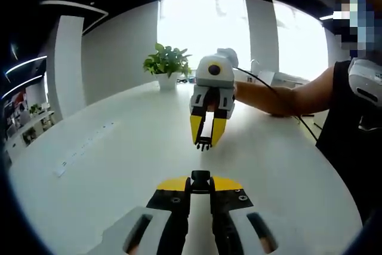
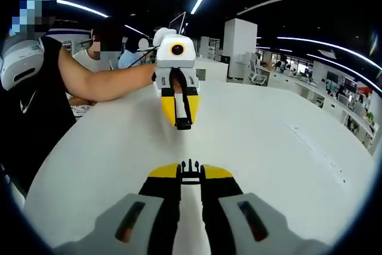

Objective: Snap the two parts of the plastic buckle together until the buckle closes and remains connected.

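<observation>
Above the white worktop point(image 1: 107, 165), both grippers' jaws pinch buckle halves, pronged part point(image 2: 189, 171) facing socket part point(image 1: 200, 181), aligned for snapping.

right gripper point(image 2: 190, 174): jaws clamp pronged buckle part point(image 2: 190, 169) | left gripper point(image 2: 182, 120): holds socket part point(image 2: 183, 125), facing, apart | white table point(image 2: 268, 141)

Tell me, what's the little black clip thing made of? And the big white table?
Black pronged buckle piece, held in the right gripper: probably hard plastic, since its thin prongs look stiff and dull. Big white table: smooth, slightly glossy top, maybe laminate; I can't tell for sure.
</observation>
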Demonstrator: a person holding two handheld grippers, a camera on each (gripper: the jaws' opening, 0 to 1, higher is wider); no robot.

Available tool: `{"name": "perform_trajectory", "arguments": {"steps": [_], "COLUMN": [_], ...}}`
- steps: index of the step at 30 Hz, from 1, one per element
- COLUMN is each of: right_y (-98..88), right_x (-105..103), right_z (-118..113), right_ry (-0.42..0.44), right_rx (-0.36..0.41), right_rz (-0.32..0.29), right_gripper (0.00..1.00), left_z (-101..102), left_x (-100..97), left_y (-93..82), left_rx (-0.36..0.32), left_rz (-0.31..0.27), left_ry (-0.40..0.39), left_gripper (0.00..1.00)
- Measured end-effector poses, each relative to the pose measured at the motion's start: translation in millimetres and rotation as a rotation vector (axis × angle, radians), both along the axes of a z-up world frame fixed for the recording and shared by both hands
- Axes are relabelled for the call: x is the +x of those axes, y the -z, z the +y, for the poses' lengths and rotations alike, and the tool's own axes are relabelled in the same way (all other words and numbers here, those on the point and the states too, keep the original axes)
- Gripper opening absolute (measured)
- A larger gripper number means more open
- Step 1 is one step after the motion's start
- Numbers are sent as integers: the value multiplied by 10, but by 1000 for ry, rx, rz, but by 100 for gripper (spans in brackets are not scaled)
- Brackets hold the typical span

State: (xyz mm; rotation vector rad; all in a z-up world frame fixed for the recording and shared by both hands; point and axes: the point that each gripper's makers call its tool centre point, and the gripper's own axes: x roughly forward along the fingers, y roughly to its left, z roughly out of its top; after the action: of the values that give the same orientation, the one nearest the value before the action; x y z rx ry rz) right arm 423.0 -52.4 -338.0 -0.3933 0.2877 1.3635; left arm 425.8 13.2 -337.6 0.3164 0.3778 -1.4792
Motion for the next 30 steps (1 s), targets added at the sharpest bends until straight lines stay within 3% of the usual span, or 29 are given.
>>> {"name": "perform_trajectory", "arguments": {"steps": [30], "right_y": [36], "right_x": [-134], "right_z": [41], "right_ry": [-9], "right_rx": [4], "right_rz": [16], "right_gripper": [11], "left_z": [15], "left_x": [-165], "left_y": [83], "left_rx": [17], "left_rz": [7], "left_ry": [19], "left_gripper": [11]}}
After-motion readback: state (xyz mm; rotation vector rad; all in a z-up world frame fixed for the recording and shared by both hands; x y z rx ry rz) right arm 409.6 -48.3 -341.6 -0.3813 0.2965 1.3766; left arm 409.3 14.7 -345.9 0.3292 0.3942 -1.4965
